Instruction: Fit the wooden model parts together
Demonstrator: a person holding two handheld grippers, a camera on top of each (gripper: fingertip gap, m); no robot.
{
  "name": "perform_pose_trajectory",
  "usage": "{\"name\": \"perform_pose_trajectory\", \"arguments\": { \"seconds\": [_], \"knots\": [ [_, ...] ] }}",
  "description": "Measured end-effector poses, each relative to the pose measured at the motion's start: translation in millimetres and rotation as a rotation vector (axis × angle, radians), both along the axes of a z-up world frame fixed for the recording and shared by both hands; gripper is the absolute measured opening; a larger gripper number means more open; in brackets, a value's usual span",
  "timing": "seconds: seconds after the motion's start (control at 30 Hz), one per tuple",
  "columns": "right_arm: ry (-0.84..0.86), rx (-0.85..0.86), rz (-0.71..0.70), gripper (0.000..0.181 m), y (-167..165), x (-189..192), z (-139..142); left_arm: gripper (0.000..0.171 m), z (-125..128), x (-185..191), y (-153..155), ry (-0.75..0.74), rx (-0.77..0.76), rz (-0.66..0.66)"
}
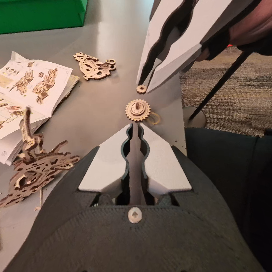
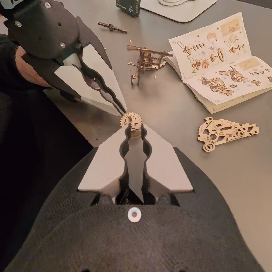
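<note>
While pinched in the right gripper point(image 1: 142, 86), small gear point(image 1: 141, 89) hanging just above large gear assembly point(image 1: 137, 110) on counter point(image 1: 95, 103).

Left gripper point(image 1: 135, 125) jaws slightly parted, holding nothing, just beside the assembly. Nearby: booklet point(image 2: 220, 61), flat wooden panel point(image 2: 226, 132), half-built frame point(image 2: 147, 61), axle piece point(image 2: 112, 27), green box point(image 1: 41, 14).

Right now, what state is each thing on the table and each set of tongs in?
Right tongs: shut on the small gear, held above the table.
Left tongs: nearly closed, empty, tips by the big gear.
Big gear: flat on the table, peg up, rubber band beside it.
Booklet: open.
Side panel: lying flat.
Frame: part-built, upright.
</note>
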State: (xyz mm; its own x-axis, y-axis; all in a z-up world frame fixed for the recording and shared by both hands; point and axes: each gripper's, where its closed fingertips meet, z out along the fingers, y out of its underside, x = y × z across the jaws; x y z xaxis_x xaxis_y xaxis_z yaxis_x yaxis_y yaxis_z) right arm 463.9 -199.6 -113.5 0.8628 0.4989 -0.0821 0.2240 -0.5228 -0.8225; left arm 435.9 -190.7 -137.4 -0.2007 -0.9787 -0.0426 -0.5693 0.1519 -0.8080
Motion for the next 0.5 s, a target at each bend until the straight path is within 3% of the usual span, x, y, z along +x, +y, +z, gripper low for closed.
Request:
{"name": "perform_pose_trajectory", "arguments": {
  "seconds": [0.5],
  "knots": [
    [-0.012, 0.03, -0.009, 0.009, 1, -13, 4, 0.01, 7, -2, -10, -0.028, -0.015, -0.015]
  ]
}}
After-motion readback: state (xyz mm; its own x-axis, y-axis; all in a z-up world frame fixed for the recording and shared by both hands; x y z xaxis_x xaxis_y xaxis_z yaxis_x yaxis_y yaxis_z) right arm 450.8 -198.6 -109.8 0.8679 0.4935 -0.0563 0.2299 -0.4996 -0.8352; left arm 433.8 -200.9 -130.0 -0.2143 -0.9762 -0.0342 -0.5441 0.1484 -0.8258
